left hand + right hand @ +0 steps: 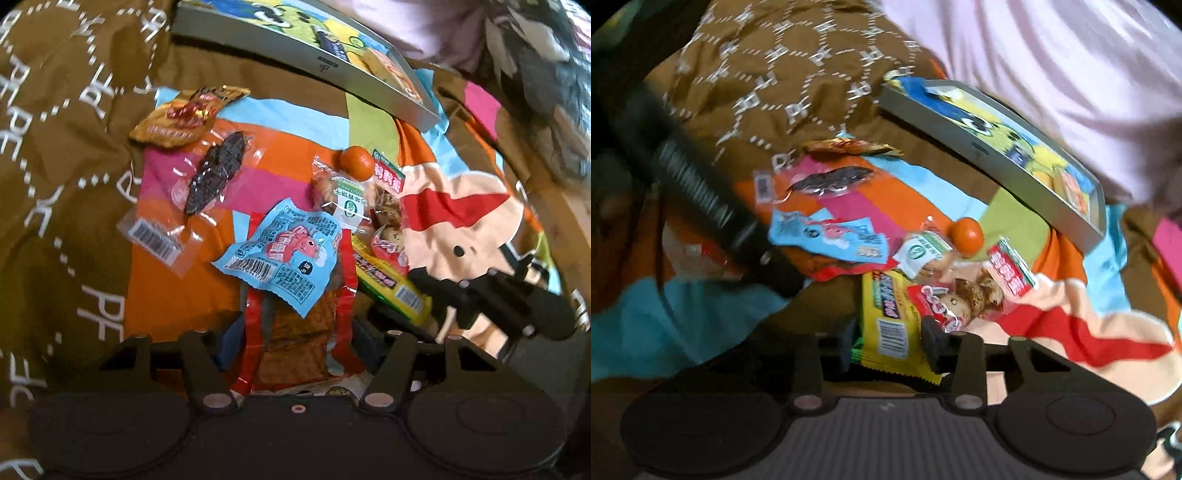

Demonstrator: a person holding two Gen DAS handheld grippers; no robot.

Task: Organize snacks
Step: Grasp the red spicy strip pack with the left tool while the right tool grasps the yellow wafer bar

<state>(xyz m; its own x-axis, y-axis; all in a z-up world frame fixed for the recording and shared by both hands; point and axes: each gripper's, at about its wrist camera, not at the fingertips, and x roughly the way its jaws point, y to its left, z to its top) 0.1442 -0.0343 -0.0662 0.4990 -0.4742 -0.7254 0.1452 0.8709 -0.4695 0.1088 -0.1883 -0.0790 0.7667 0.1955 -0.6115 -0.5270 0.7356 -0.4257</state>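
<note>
Spread under everything is a brown lettered quilt (74, 147) with a bright cartoon blanket (295, 155) on it. Snacks are being sorted around a small orange (356, 162): a dark fish pack (214, 173) lying well to its left, a grey picture box (306, 55) resting above it. Below the orange, a red-edged pack (295, 332) is being gripped by the left gripper (295, 332), a blue packet (284, 254) lying over it. A yellow packet (890, 314) is being clamped by the right gripper (886, 343), its jaws closed on the wrapper.
</note>
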